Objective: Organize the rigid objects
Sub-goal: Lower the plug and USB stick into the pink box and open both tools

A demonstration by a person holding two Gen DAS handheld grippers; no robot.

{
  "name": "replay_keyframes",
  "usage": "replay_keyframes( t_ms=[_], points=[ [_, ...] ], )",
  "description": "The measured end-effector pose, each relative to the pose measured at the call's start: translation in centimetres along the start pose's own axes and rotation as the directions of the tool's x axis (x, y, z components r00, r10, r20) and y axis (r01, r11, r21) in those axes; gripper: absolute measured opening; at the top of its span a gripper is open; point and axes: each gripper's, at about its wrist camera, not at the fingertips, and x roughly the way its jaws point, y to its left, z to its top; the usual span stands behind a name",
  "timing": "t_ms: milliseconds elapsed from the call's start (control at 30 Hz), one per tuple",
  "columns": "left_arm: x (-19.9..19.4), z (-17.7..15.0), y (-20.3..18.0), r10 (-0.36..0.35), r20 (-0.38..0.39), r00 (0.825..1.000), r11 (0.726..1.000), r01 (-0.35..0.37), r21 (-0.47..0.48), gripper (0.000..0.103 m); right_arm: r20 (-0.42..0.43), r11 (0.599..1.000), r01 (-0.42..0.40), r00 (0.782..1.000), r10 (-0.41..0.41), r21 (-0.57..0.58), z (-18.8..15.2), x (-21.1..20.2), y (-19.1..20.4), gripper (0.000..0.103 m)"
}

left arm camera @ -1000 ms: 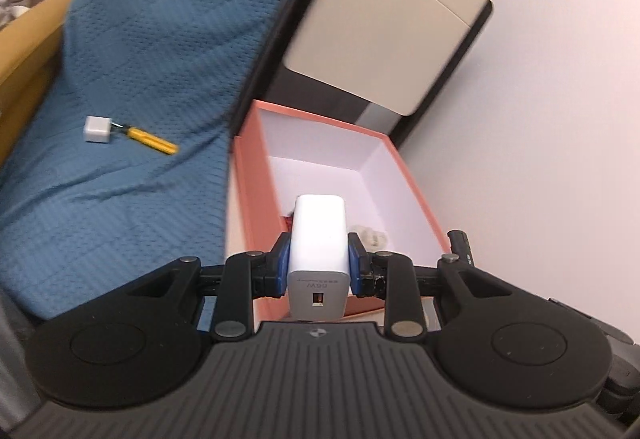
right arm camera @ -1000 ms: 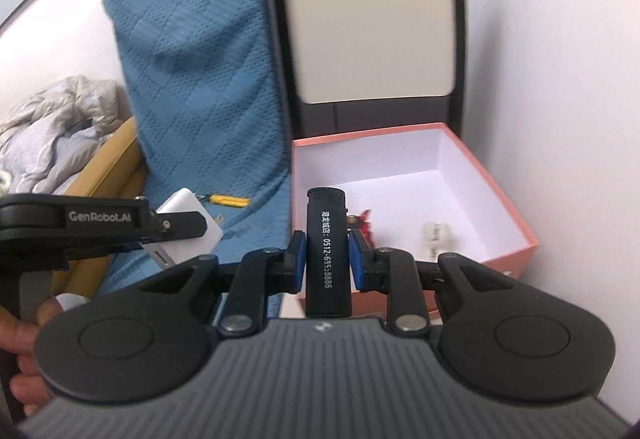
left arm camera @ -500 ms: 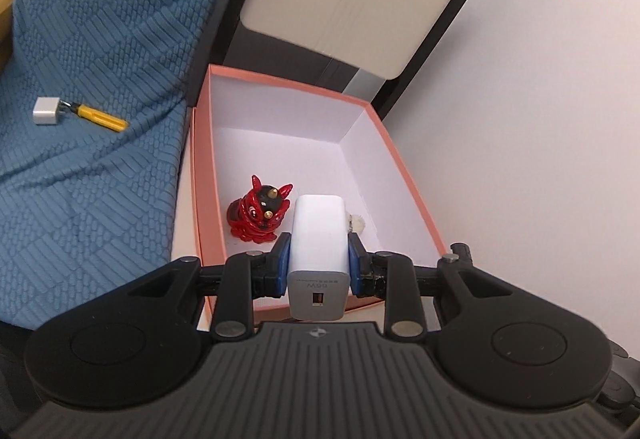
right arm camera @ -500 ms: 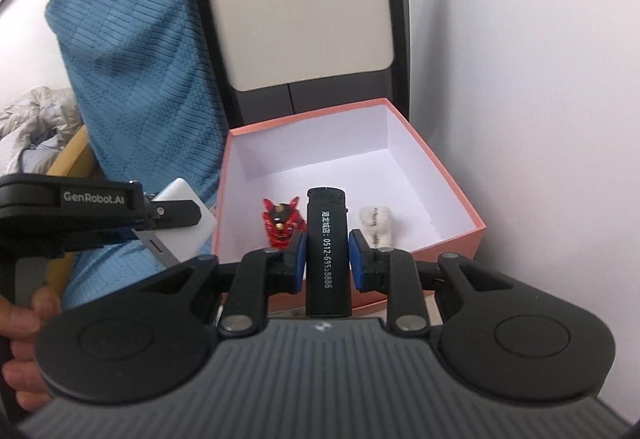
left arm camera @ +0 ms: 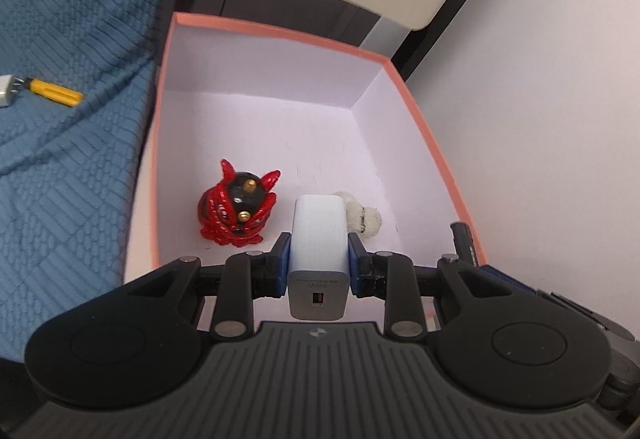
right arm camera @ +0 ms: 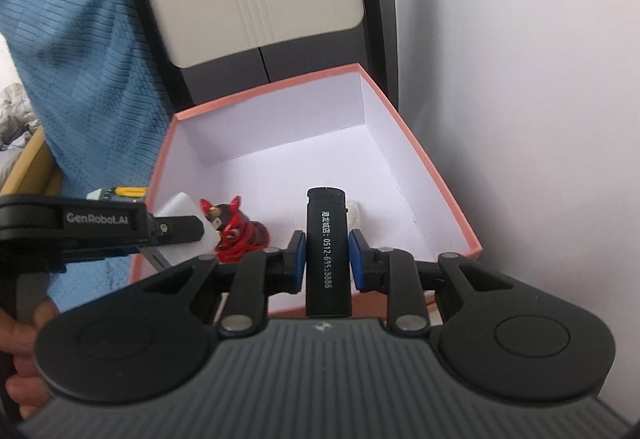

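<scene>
My left gripper (left arm camera: pixel 319 257) clamps a white charger (left arm camera: pixel 319 239) above the pink box (left arm camera: pixel 416 119). My right gripper (right arm camera: pixel 327 255) pinches a black lighter (right arm camera: pixel 327 247) over it, near the red figurine (left arm camera: pixel 236 205).

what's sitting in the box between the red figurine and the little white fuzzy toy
In the left wrist view, only the white charger held by the left gripper comes between red figurine and fuzzy toy.

White charger (left arm camera: pixel 319 235) between tongs (left arm camera: pixel 319 265)
</scene>
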Motion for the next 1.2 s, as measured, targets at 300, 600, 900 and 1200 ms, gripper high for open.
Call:
replay_keyframes(
  t_ms=[300, 600, 900, 1200],
  points=[
    [5.6, 0.3, -0.1, 0.016, -0.073, 0.997, 1.000, -0.016, -0.002, 0.032, -0.071, 1.000, -0.007, 0.997, 0.006, -0.009, 0.5, 5.7, -1.6, 0.026],
    [7.7, 0.8, -0.1, 0.023, -0.107, 0.994, 1.000, -0.023, 0.008, 0.033, -0.119, 1.000, 0.007, 0.993, -0.005, 0.020, 0.4, 9.1, -2.3, 0.027],
    [7.0, 0.6, 0.0, 0.007, -0.094, 0.996, 1.000, -0.006, 0.018, 0.043, -0.120, 0.999, 0.015, 0.993, -0.010, 0.045, 0.5, 8.3, -2.6, 0.028],
    [2.0, 0.4, -0.9, -0.015, -0.020, 1.000, 0.998, 0.016, 0.053, 0.043, -0.052, 0.999, -0.006, 0.999, 0.008, 0.040, 1.1, 3.9, -1.4, 0.029]
  ],
)
